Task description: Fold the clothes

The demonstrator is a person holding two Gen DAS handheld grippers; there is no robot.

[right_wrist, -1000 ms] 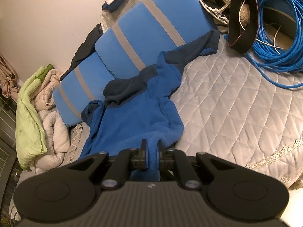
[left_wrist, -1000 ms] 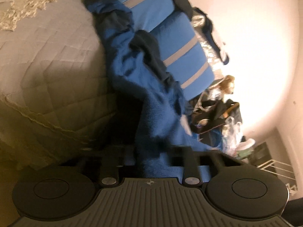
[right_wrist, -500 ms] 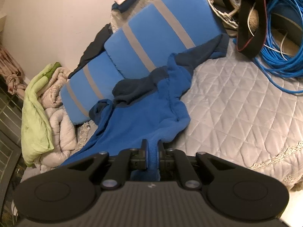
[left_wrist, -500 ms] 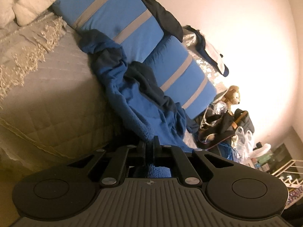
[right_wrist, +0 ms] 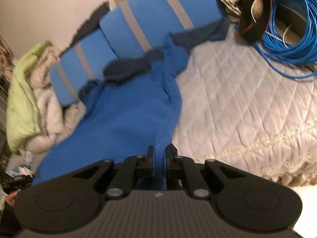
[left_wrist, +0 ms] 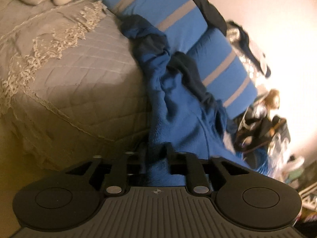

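Note:
A blue fleece top [left_wrist: 182, 103] with dark navy collar and sleeve parts lies stretched across the quilted bed, its upper end against the striped pillows. My left gripper [left_wrist: 157, 152] holds one bunched edge of it near the bed's edge; the fleece fills the gap between its fingers. In the right wrist view the same fleece top [right_wrist: 134, 115] spreads away from my right gripper [right_wrist: 159, 158], which is shut on a fold of its hem. One navy sleeve [right_wrist: 198, 35] points toward the cable coil.
The grey quilted bedspread [right_wrist: 237, 91] with a lace border covers the bed [left_wrist: 83, 75]. Two blue pillows with grey stripes [right_wrist: 154, 13] lie behind the top. A blue cable coil [right_wrist: 287, 39], a dark bag [right_wrist: 249, 15], a green blanket [right_wrist: 21, 99] and a soft toy [left_wrist: 273, 99] crowd the edges.
The left fingers closed on the fleece, and now stand a little wider with fleece still between them. Both grippers shifted and the views are blurred; the fleece lies more spread out toward the right gripper.

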